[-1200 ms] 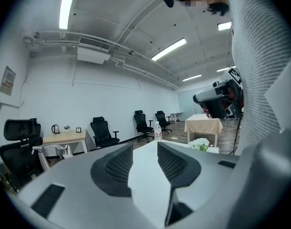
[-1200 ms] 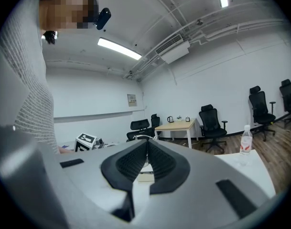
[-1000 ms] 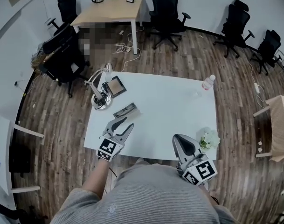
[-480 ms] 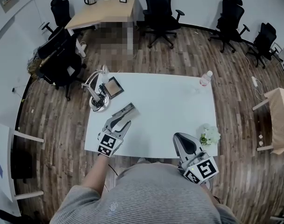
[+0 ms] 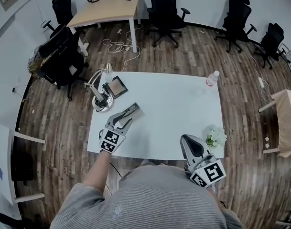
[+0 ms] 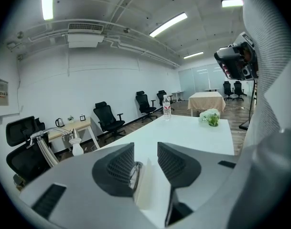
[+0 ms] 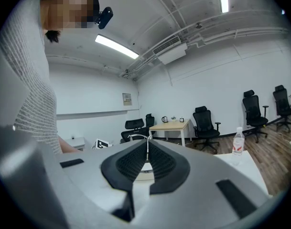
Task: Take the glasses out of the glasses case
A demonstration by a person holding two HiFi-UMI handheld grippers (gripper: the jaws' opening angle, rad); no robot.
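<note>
An open grey glasses case (image 5: 131,110) lies on the white table (image 5: 174,109), left of centre. My left gripper (image 5: 124,120) reaches it from the near-left, open, with its jaws on either side of the case's near end. In the left gripper view a round lens rim of the glasses (image 6: 134,174) and the pale case lid (image 6: 146,194) show in the gap of the left gripper (image 6: 146,159). My right gripper (image 5: 193,147) hangs at the table's front edge, far from the case. In its own view the right gripper (image 7: 146,160) has its pads pressed together on nothing.
A desk lamp (image 5: 99,90) and a small framed panel (image 5: 118,86) stand at the table's left end. A water bottle (image 5: 211,79) is at the far right corner and a bunch of white flowers (image 5: 215,138) at the near right. Office chairs surround the table.
My left gripper has moved forward and to the right until its jaws reach the case. The jaws look closer together than before. The right gripper has stayed at the front edge.
</note>
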